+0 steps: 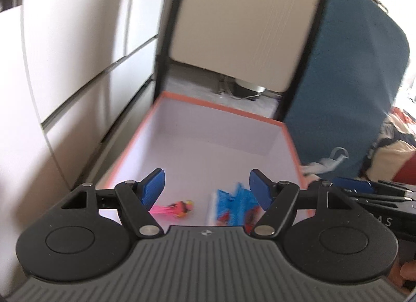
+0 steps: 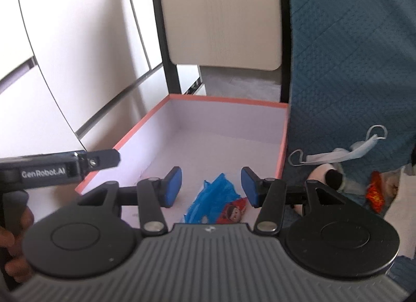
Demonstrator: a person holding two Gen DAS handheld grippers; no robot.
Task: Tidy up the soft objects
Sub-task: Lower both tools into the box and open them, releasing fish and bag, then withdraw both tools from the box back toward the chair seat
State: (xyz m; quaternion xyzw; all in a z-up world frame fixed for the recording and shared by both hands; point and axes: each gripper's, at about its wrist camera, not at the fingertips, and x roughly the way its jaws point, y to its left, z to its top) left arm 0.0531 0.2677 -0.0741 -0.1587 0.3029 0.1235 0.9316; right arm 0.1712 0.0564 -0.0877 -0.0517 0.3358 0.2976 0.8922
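Black tongs (image 1: 207, 189) with blue pads (image 1: 153, 189), ribbed grey housing.

White cabinet w/ drawer fronts (image 2: 65, 68) at left. Beige chair back in black frame (image 1: 247, 29) upright behind, grey floor (image 2: 239, 83) under it. Blue quilted fabric (image 2: 351, 55) at right. Cables & pale round thing (image 1: 247, 89) under chair, blurred.
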